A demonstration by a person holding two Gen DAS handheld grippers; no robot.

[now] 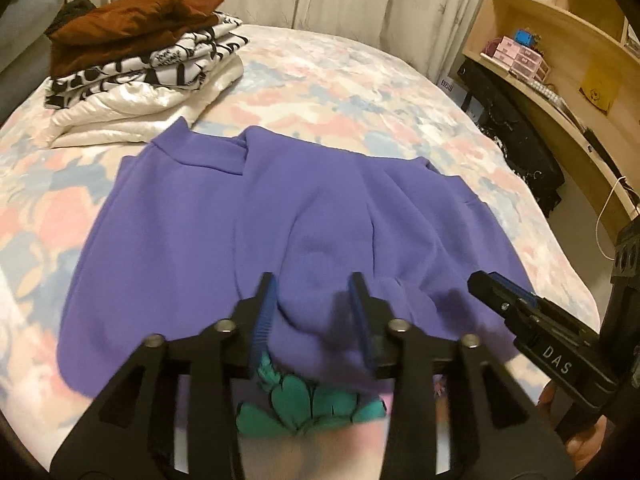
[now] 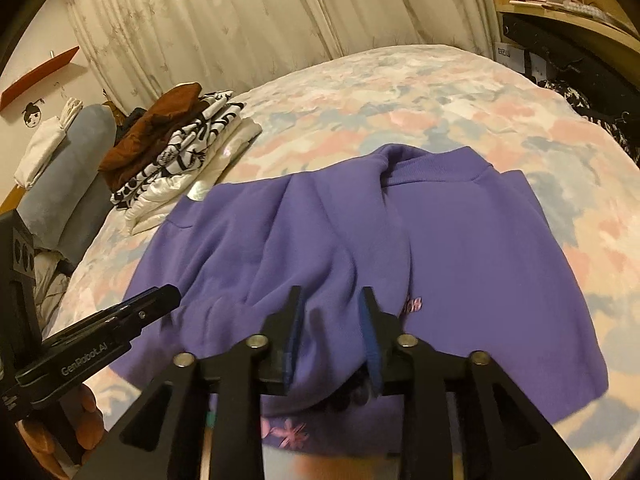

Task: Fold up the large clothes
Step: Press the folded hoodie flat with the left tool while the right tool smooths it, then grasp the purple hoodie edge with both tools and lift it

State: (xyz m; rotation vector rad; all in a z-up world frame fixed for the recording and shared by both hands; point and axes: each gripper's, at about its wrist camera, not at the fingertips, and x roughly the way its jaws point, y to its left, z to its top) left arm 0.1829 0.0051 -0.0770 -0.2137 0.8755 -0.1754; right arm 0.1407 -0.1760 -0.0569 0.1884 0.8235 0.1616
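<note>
A: Count for me, left to right.

B: One stack of folded clothes (image 1: 136, 60) at the far left of the bed (image 1: 360, 92), three pieces in it: brown on top, black-and-white print, white at the bottom. Then one purple sweatshirt (image 1: 208, 240), lying mid-bed toward the near edge, sleeves folded in over the body. Two grippers above its near hem.

A: Their fingers?

B: The left gripper (image 1: 314, 300) stands part open; purple cloth bulges up between the pads, which seem clear of it. The right gripper (image 2: 330, 316) stands part open too, with a fold between its fingers, not pinched as far as I can tell.

A: What's hard to see?

B: The near hem is blurred and hidden behind the jaws. A shelf (image 1: 560, 40) at the right is cut off.
</note>
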